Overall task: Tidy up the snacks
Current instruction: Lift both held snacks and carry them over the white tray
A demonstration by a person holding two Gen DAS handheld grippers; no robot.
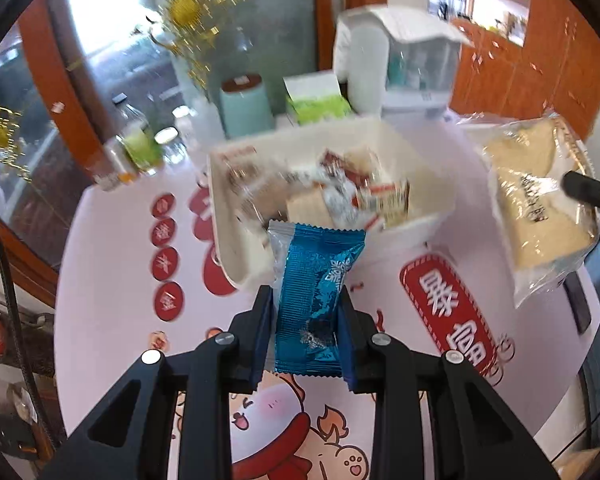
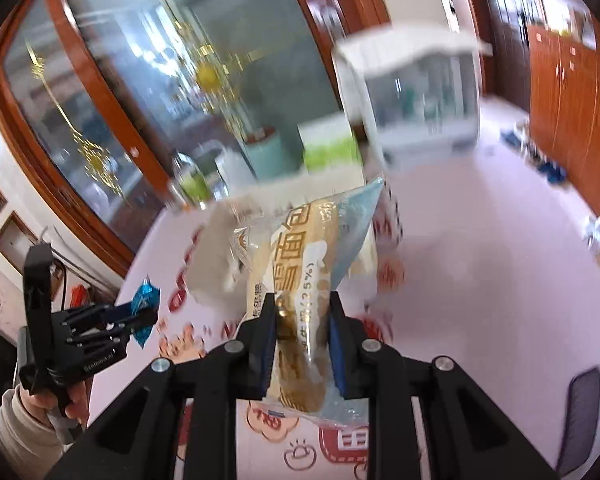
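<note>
Wood-panelled cabinets ringed the pink cartoon-printed surface (image 1: 112, 280) where our white box (image 1: 416, 148) of snacks sat. Our left gripper (image 1: 306, 312) clamped a light, crinkly blue packet (image 1: 314, 292) mid-body above it; our right gripper (image 2: 302, 312) squeezed a soft bread bag (image 2: 300, 264), easily crushed. Blur hid the box's contents.

Blue foil snack packet (image 1: 316, 292), shiny, ribbed at the crimped ends, printed with a pale snowflake; clamped between blue-padded black fingers (image 1: 260, 320). Just behind that packet, white box (image 1: 236, 248) with red lettering on its rim, filled with red-and-white and tan wrappers. To the right of the box, clear bread bag (image 2: 300, 280) over golden-tan bread, black characters on it, pale blue at one corner. Under the box, pale pink tablecloth (image 1: 112, 280) patterned with red ovals, a red label with white characters, and a pink cartoon animal. Behind the box, mint-green canister (image 1: 246, 108) with a brown lid, and a green-and-white carton (image 1: 316, 100).
</note>
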